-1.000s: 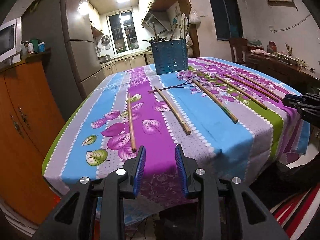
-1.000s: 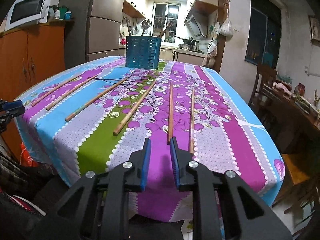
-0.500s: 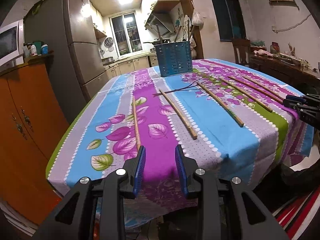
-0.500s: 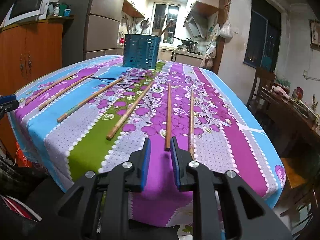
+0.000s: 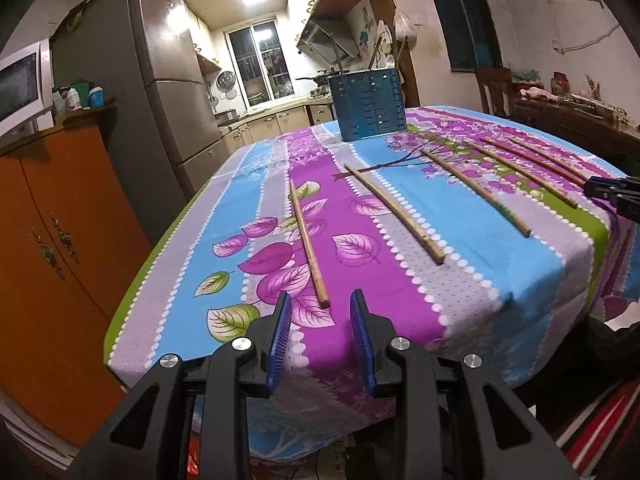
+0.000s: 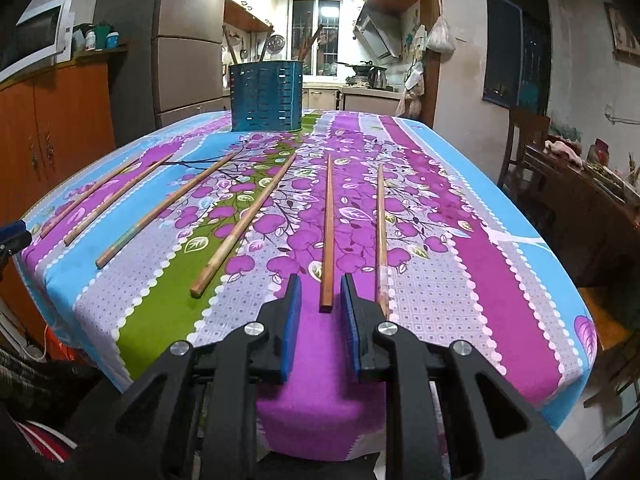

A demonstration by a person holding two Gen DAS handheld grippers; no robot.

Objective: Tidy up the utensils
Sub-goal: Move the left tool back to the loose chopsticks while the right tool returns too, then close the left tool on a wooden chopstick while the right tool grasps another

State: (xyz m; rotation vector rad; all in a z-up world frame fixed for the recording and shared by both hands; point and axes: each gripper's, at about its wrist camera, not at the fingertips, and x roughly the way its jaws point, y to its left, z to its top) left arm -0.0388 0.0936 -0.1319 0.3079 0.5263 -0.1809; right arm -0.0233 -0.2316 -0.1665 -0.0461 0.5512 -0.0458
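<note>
My right gripper (image 6: 320, 300) stands open, its jaws a narrow gap either side of the near tip of the dark chopstick (image 6: 328, 236), not yet touching it. My left gripper (image 5: 318, 320) is open wider, just short of the pale chopstick (image 5: 307, 242) by the tabletop's near edge. If I close too near a tip, I judge the stick may pivot or roll off that edge. The blue holder (image 6: 266, 96) waits at the far edge, and the right jaw could nudge the neighbouring chopstick (image 6: 381, 232).
</note>
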